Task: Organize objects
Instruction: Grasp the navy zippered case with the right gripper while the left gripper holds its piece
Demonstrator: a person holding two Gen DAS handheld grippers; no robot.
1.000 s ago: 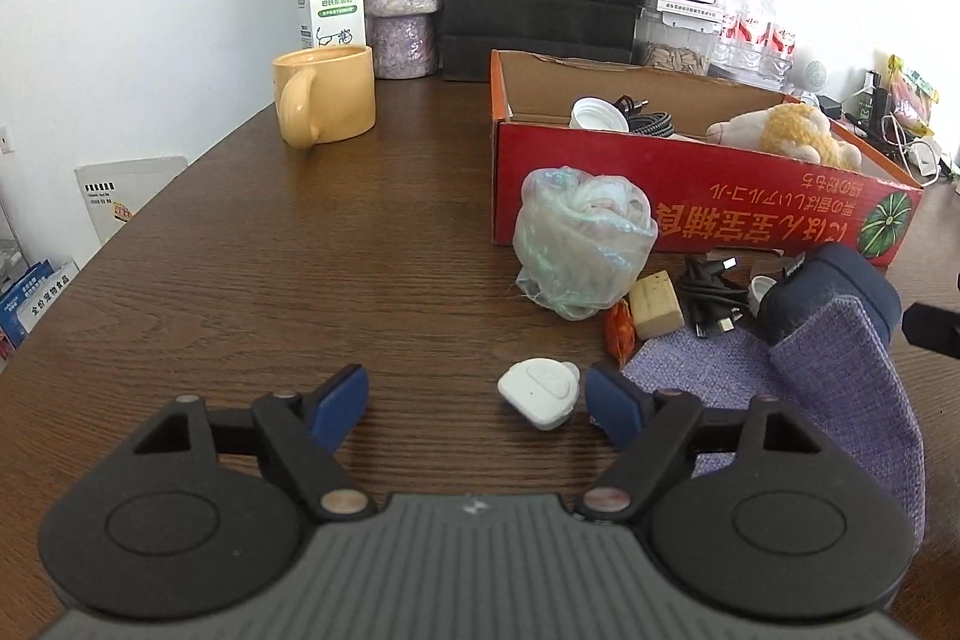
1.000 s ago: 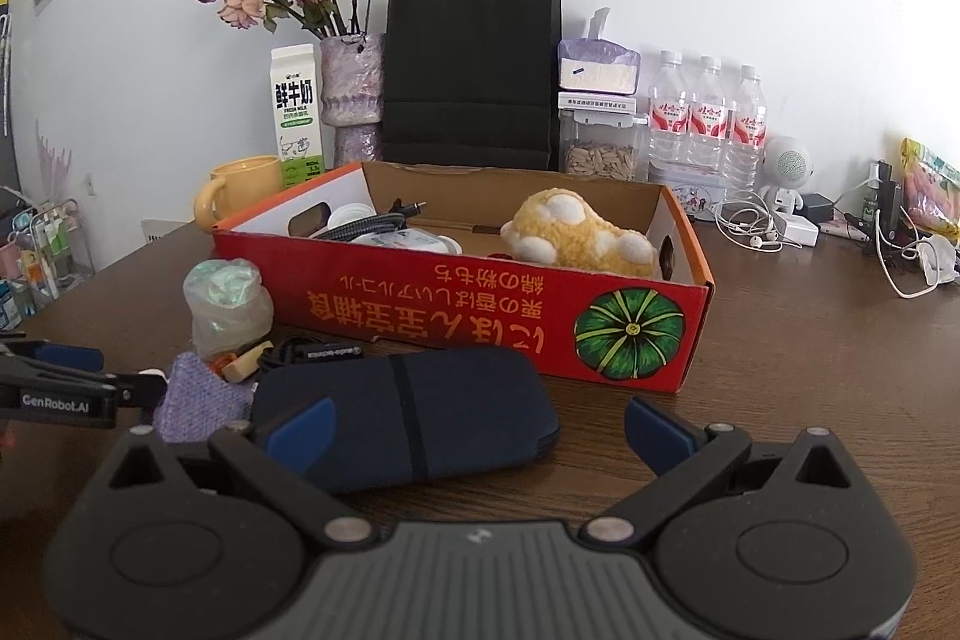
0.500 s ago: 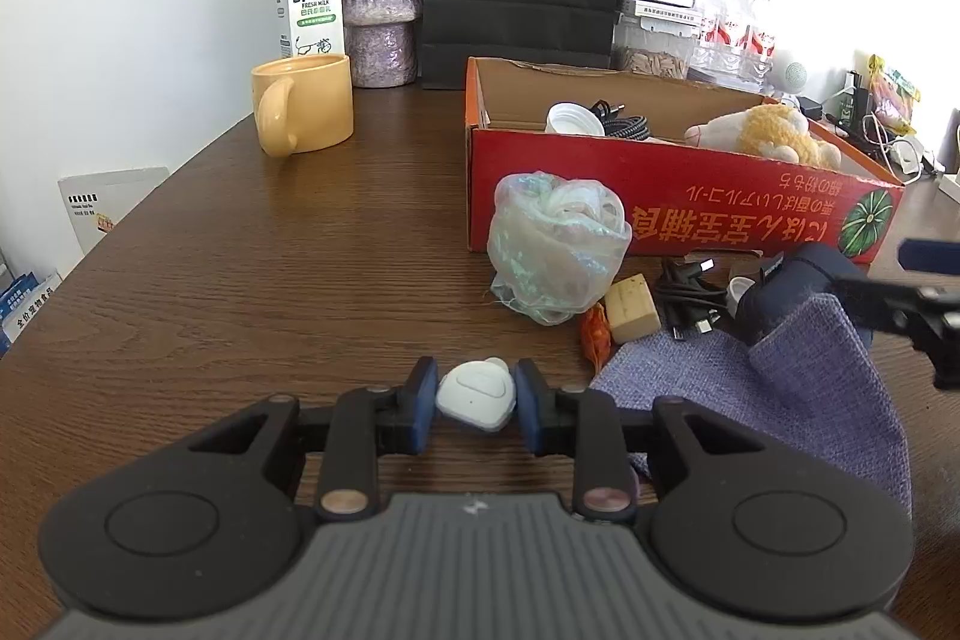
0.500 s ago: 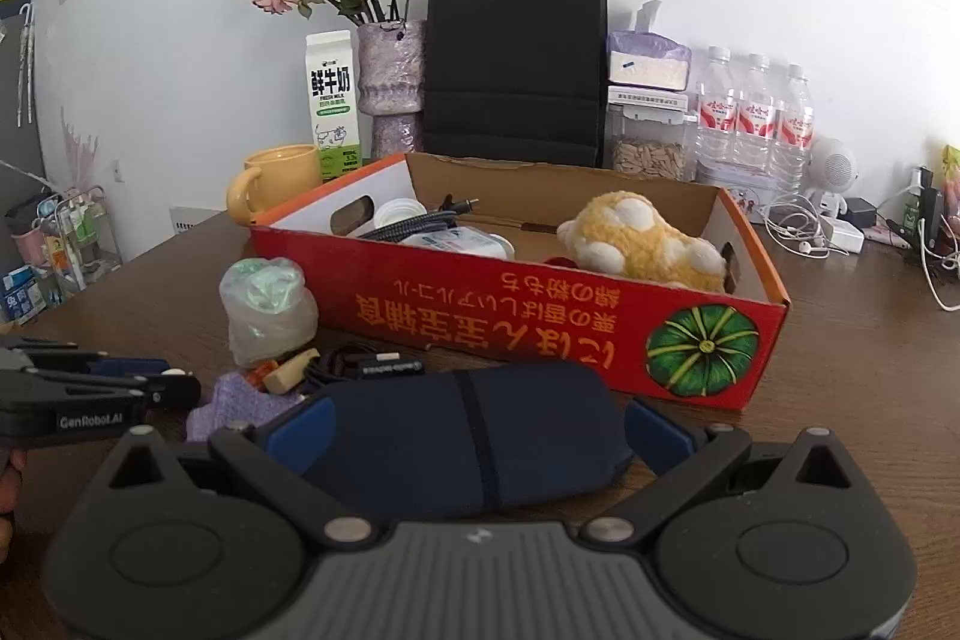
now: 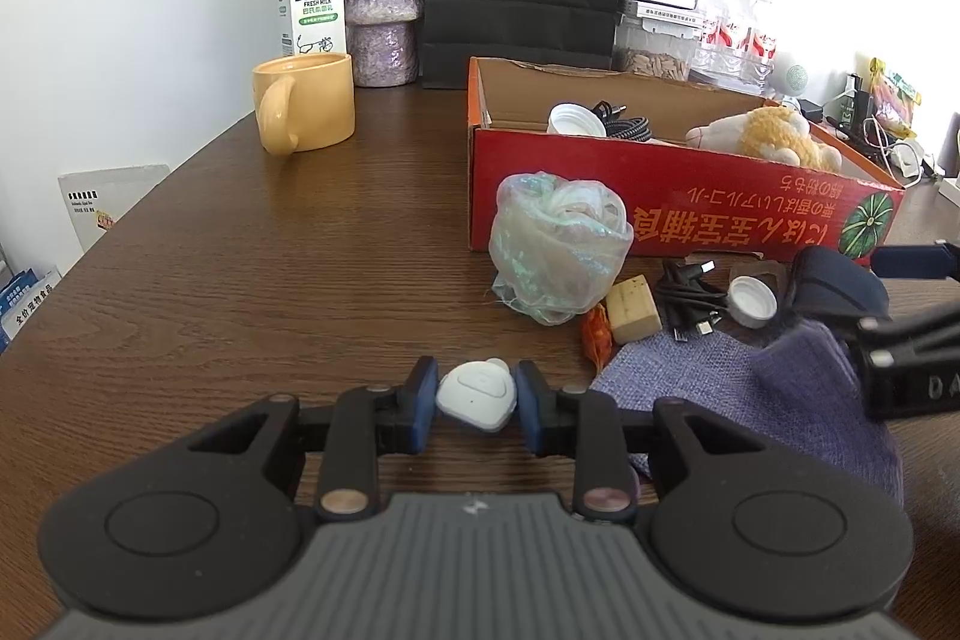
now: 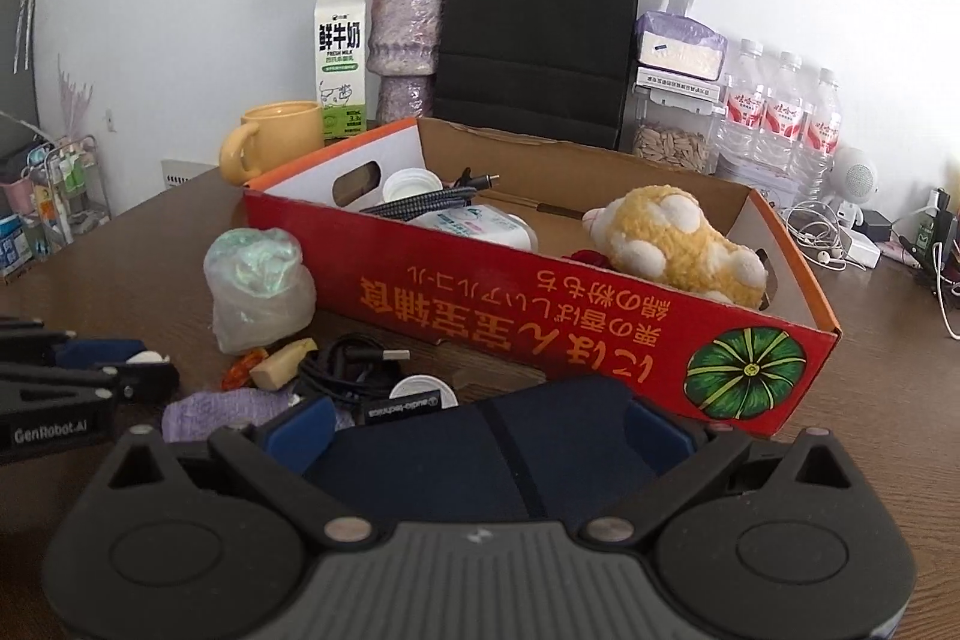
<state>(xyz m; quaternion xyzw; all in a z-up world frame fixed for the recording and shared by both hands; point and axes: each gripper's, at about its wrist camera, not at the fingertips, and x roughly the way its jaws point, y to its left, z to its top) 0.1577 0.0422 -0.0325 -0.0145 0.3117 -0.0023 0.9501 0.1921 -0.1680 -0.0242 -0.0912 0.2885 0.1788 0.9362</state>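
Brown wooden table (image 5: 240,280), cluttered. Left gripper (image 5: 471,400) clamped a white plug (image 5: 477,395). Right gripper (image 6: 480,430) stood wide around a navy case (image 6: 480,454), red box (image 6: 540,304) at twelve o'clock.

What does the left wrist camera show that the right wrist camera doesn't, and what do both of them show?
Only the left wrist view shows the small white device clamped between the left gripper pads, low over the table. Only the right wrist view shows the right gripper astride the dark blue case, though contact is unclear, and the white bottle inside the box. Both show the red box, plush toy, yellow mug and plastic bag.
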